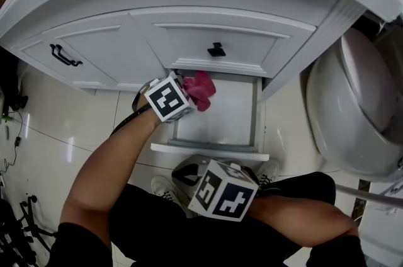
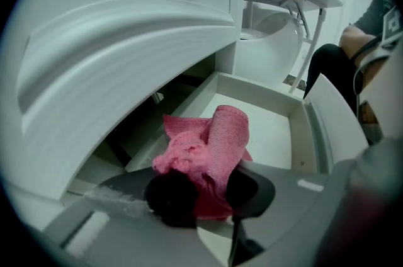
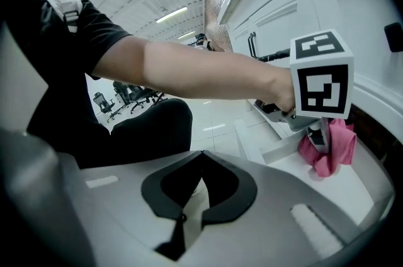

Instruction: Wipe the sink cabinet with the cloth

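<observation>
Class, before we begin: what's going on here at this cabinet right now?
A person is working at a white sink cabinet whose lower drawer is pulled open. The left hand-held gripper is shut on a crumpled pink cloth, which it holds inside the drawer at its cabinet end, just below the cabinet front. The right hand-held gripper is shut with nothing in it. It hangs near the person's lap, away from the drawer.
</observation>
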